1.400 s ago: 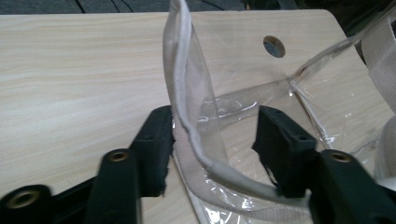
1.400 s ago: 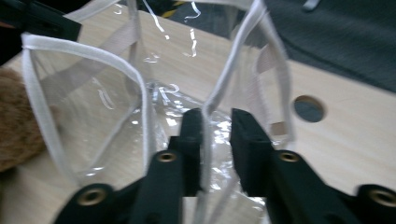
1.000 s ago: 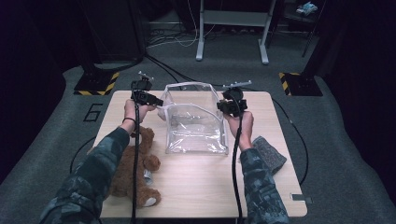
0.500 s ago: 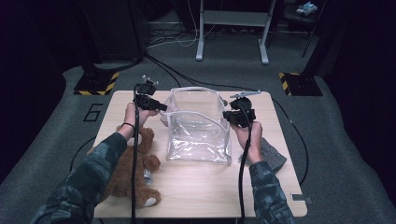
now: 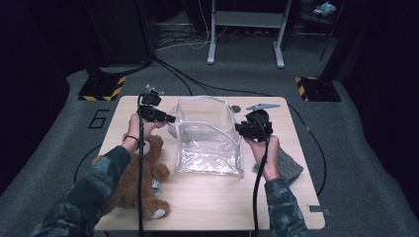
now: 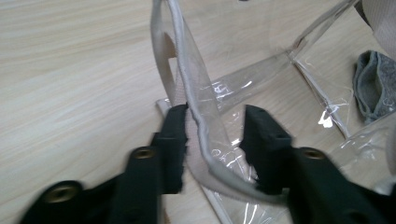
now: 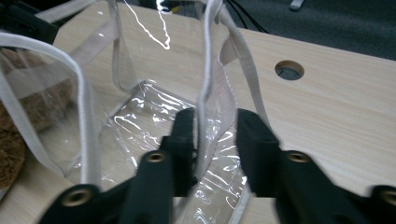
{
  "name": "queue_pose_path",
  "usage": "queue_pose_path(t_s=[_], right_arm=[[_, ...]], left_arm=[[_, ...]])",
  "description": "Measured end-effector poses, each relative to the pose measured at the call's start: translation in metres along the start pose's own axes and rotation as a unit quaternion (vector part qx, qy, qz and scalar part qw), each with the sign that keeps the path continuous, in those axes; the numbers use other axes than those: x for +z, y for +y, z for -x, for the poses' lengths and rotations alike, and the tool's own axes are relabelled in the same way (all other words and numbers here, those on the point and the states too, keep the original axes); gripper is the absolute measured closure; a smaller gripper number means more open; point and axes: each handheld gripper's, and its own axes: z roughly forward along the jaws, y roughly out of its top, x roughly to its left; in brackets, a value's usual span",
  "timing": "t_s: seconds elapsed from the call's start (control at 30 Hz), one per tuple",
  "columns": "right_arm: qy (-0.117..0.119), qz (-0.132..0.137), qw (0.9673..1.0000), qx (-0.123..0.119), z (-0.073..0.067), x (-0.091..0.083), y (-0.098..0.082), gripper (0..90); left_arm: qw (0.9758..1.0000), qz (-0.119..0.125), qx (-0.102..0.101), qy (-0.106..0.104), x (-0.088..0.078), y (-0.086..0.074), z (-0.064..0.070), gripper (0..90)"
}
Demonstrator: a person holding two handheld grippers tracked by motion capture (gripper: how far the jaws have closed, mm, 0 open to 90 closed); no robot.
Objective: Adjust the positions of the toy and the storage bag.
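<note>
The left gripper (image 6: 215,144) has its jaws apart, the white-trimmed rim of the clear plastic bag (image 5: 210,138) running between them; they have just been opening, and the rim leans against one jaw without being pinched. The right gripper (image 7: 215,140) matches it on the opposite wall: jaws just opened, the trimmed edge and its webbing strap standing loose in the gap. From above, the left gripper (image 5: 157,114) and the right gripper (image 5: 253,129) flank the bag, which stands upright and open-mouthed in the middle of the table (image 5: 291,197).

The step looks like letting go of a bag set up to be filled. To do it well, widen both sets of jaws a little more and draw each gripper straight outward and slightly up, so no pad drags the soft rim and folds the wall inward. Move both together; one side pulled alone could tip the bag.

A brown teddy bear (image 5: 141,177) lies left of the bag, partly under the left forearm, and a grey cloth (image 5: 289,165) lies to the right, possibly a folded rag.
</note>
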Motion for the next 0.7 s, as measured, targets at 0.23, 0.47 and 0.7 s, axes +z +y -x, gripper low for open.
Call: queue_pose_path(t_s=[0.23, 0.47, 0.7], right_arm=[[0.003, 0.025, 0.9994, 0.024, 0.007, -0.027, -0.010, 36.3], [-0.004, 0.045, 0.9983, 0.038, 0.021, -0.052, -0.036, 20.8], [-0.018, 0.040, 0.9982, 0.042, 0.032, -0.058, -0.073, 15.0]], left_arm=[[0.9994, 0.033, -0.003, 0.014, -0.028, -0.009, -0.002, 31.2], [0.9976, 0.058, -0.019, 0.031, -0.046, -0.030, -0.008, 19.6], [0.9970, 0.062, -0.013, 0.044, -0.057, -0.050, -0.011, 14.7]])
